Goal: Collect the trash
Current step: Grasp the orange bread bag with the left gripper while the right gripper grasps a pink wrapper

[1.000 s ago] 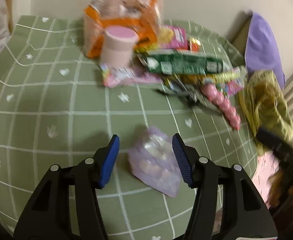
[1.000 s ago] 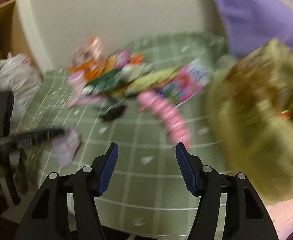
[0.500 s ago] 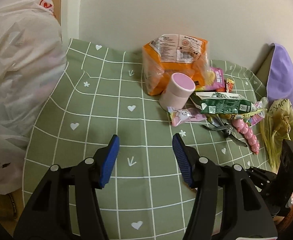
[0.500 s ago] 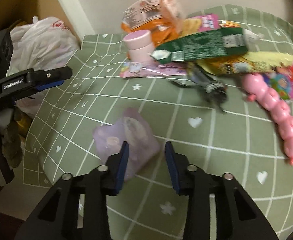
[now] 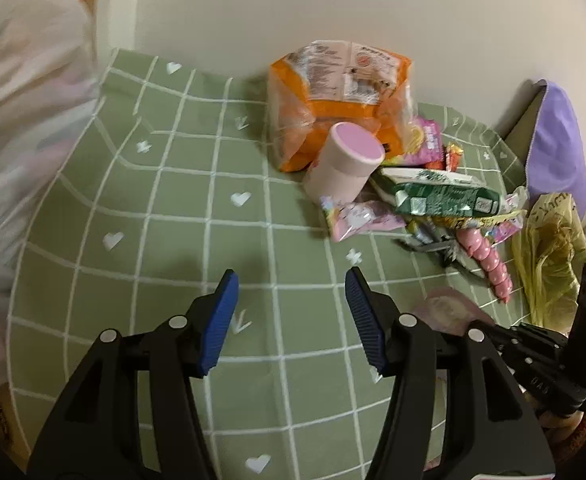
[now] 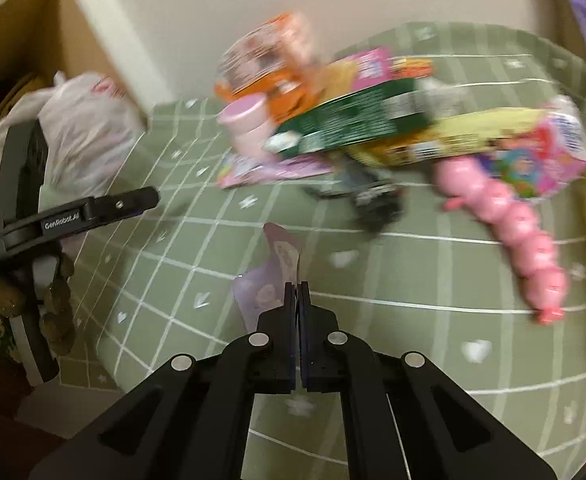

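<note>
A crumpled pale purple wrapper (image 6: 271,280) lies on the green checked cloth (image 6: 413,280), and my right gripper (image 6: 297,286) is shut on its right edge. In the left wrist view the same wrapper (image 5: 449,310) shows at the lower right, with the right gripper's fingers (image 5: 533,344) on it. My left gripper (image 5: 291,306) hovers open over bare cloth (image 5: 173,240) with nothing between its blue pads. From the right wrist view, the left gripper's fingers (image 6: 133,200) point in from the left, above the cloth's edge.
At the back lies a trash heap: an orange bag (image 5: 341,92), a pink tub (image 5: 345,164), a green packet (image 5: 441,196) and a pink beaded toy (image 5: 489,260). A white plastic bag (image 5: 21,120) bulges at the left. A yellow-green bag (image 5: 549,256) and purple cushion (image 5: 557,144) are at the right.
My left gripper let go of the purple wrapper and drew off to the left. My right gripper came over the wrapper and shut on it.
</note>
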Motion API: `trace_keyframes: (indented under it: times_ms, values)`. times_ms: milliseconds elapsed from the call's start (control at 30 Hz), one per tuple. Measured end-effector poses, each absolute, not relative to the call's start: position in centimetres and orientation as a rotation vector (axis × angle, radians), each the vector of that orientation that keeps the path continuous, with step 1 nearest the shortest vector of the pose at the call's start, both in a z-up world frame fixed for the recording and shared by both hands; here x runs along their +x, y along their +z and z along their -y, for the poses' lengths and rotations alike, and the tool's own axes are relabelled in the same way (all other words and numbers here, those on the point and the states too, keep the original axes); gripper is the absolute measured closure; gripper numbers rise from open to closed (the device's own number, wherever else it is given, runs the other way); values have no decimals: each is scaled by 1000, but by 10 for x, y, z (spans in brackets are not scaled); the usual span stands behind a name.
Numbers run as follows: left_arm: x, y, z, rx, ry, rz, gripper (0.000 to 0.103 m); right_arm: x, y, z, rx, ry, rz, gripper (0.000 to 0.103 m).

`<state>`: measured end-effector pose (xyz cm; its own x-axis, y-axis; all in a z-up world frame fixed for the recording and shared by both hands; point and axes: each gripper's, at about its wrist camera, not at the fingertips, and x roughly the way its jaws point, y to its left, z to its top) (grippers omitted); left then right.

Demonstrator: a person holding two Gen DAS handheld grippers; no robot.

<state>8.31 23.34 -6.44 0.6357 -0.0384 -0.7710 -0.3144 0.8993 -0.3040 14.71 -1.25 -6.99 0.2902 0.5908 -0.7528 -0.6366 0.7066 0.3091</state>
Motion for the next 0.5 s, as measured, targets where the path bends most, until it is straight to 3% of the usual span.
trace_keyframes:
  times_ms: [367, 433, 500]
  values:
    - [164, -13, -231, -261, 73, -691, 43, 166, -40, 103, 79, 513, -911, 99]
    - [188, -10, -252, -308, 79, -665, 30, 164, -35, 113, 95, 479, -898, 99]
    - [208, -16, -272, -382, 84, -687, 29, 164, -30, 119, 112, 447, -887, 99]
